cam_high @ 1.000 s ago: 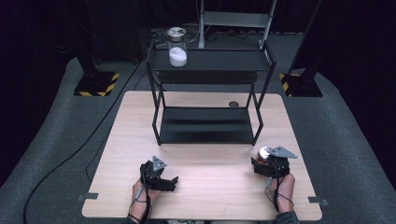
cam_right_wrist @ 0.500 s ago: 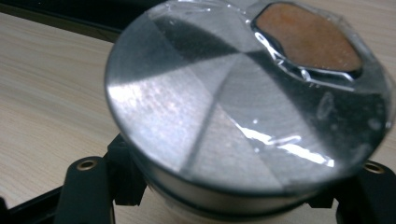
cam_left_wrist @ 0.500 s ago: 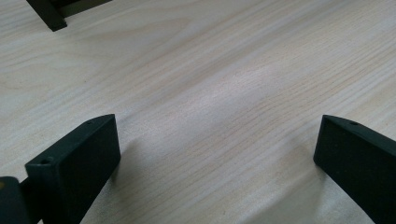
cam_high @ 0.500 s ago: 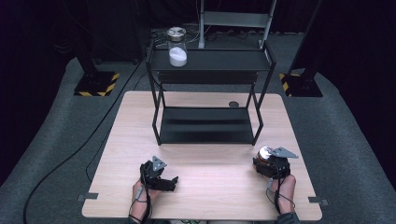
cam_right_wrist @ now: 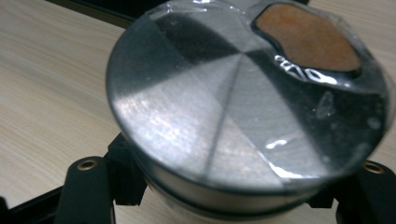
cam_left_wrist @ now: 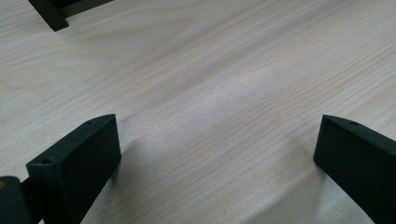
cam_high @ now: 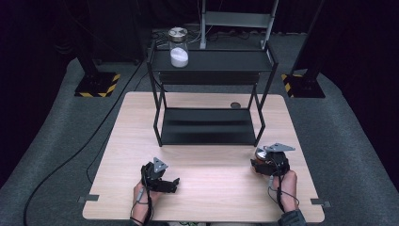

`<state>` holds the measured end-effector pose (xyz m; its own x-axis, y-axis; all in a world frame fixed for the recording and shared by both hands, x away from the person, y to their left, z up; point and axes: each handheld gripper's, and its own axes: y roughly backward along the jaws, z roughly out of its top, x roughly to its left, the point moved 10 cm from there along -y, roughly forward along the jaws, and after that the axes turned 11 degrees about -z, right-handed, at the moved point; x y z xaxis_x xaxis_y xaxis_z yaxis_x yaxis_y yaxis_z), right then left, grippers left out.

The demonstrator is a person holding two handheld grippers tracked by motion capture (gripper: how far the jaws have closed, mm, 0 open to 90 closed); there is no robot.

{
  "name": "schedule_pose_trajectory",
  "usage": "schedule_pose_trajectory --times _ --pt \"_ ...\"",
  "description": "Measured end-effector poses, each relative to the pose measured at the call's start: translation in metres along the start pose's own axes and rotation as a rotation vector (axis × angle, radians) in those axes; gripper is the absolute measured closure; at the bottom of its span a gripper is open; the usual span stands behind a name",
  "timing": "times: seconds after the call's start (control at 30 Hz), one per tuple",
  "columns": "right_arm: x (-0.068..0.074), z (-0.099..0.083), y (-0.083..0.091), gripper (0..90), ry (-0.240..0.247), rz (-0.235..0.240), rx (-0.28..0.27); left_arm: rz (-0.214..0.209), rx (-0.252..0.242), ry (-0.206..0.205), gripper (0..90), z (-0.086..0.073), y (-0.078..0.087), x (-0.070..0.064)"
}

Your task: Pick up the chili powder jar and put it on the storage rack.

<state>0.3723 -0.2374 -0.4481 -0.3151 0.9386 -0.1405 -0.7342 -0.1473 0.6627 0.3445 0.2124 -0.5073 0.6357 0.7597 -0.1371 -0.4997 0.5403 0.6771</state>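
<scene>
the right gripper point(cam_high: 264, 162) sits near the table's point(cam_high: 211, 188) right front edge, its jaws closed around a jar point(cam_right_wrist: 243, 107) with a brushed metal lid, just in front of the black rack's point(cam_high: 209, 94) right leg. the left gripper point(cam_high: 164, 181) rests low over bare wood near the front left, jaws spread wide and holding nothing. a second jar point(cam_high: 178, 47) with white contents stands on the rack's top shelf.
</scene>
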Motion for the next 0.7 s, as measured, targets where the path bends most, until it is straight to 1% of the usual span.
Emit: schedule_pose_trajectory --times 0.03,0.1,0.17,0.2,0.3,0.53,0.7 --pt "0.000 0.000 0.000 31.5 0.000 0.000 0.000 0.000 0.000 0.000 0.0 0.000 0.000 0.000" --pt "0.003 0.010 0.001 31.5 0.022 0.014 0.011 0.000 0.000 0.000 0.0 0.000 0.000 0.000" --pt "0.005 0.016 0.002 31.5 0.036 0.022 0.016 0.000 0.000 0.000 0.0 0.000 0.000 0.000" --pt "0.005 0.016 0.002 31.5 0.036 0.022 0.016 0.000 0.000 0.000 0.0 0.000 0.000 0.000" --pt "0.007 0.025 0.001 31.5 0.048 0.042 0.022 0.000 0.000 0.000 0.0 0.000 0.000 0.000" --pt "0.014 0.041 -0.001 31.5 0.096 0.058 0.044 0.000 0.000 0.000 0.0 0.000 0.000 0.000" --pt "0.016 0.049 -0.001 31.5 0.114 0.067 0.054 0.000 0.000 0.000 0.0 0.000 0.000 0.000"
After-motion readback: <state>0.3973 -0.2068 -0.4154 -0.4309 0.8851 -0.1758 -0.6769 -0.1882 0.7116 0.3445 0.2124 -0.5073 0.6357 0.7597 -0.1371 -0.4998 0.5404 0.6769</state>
